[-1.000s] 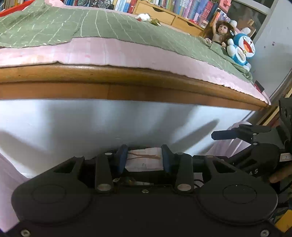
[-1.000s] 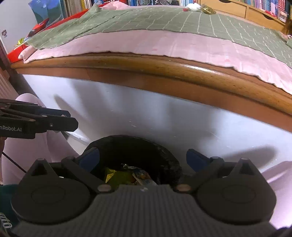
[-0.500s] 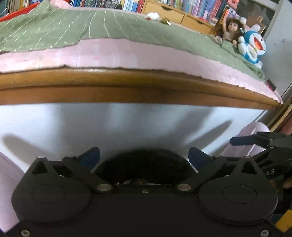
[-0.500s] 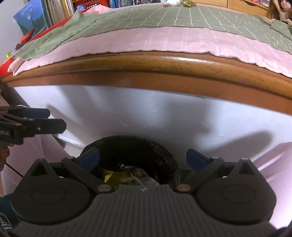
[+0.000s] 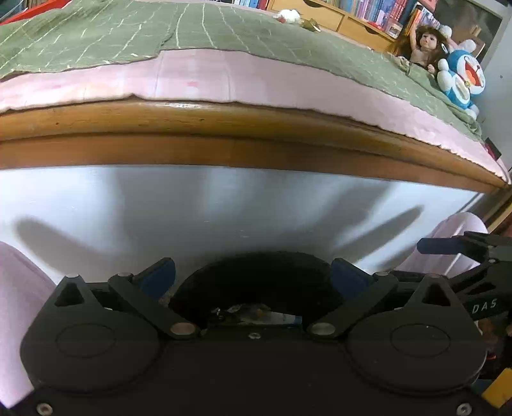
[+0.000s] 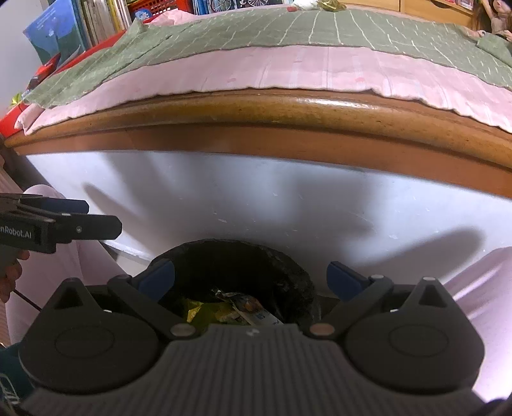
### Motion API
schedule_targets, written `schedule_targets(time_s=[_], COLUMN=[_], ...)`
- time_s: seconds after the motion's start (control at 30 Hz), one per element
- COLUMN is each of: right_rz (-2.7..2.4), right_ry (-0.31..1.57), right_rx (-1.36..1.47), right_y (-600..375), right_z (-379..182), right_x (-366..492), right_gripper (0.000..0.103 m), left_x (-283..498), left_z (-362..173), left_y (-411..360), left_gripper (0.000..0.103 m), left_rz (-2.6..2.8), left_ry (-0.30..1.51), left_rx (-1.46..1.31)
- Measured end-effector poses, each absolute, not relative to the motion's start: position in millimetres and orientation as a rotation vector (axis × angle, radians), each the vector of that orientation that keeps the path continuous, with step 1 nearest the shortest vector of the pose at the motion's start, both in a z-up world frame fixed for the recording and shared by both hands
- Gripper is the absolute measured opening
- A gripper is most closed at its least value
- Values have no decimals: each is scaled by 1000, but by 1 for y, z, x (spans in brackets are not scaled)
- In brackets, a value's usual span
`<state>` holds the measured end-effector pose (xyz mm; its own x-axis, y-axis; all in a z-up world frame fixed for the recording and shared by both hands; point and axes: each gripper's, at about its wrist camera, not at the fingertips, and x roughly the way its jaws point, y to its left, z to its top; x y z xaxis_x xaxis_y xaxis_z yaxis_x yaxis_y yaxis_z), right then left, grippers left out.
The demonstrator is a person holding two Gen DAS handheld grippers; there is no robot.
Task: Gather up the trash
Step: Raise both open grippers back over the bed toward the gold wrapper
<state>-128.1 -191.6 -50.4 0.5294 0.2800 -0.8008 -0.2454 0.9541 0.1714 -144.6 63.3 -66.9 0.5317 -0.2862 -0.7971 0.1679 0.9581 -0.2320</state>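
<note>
White letters "DAS" on the black body of the right gripper (image 5: 464, 252), seen at the edge of the left wrist view. Cut-off "nRobot.AI" on the left gripper (image 6: 80, 220) in the right wrist view. Book spines (image 5: 380, 16) too blurred to read.

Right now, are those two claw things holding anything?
Left gripper: open, empty, above the black bin.
Right gripper: open, empty, also over it.

Bedroom: bed (image 5: 198, 118), doll (image 5: 422, 48), bookshelves (image 6: 96, 19)

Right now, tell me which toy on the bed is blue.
The round-headed plush at the bed's far right corner; the long-haired doll beside it is not blue.
</note>
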Motion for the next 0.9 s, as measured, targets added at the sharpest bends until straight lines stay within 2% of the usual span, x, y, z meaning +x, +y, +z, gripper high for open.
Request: schedule_targets(time_s=[0.3, 0.53, 0.9], right_rz=[310, 302, 321], right_ry=[953, 875, 719], right_rx=[18, 12, 32], right_y=[-189, -194, -195], right_z=[-46, -21, 24], right_x=[-125, -125, -108], right_gripper=[103, 103, 103], left_x=[-138, -139, -125], left_z=[-66, -36, 4], left_y=[56, 42, 50], left_gripper=[103, 103, 103], left_rz=[-283, -347, -369], left_ry=[1012, 918, 841], left_rx=[-102, 20, -65])
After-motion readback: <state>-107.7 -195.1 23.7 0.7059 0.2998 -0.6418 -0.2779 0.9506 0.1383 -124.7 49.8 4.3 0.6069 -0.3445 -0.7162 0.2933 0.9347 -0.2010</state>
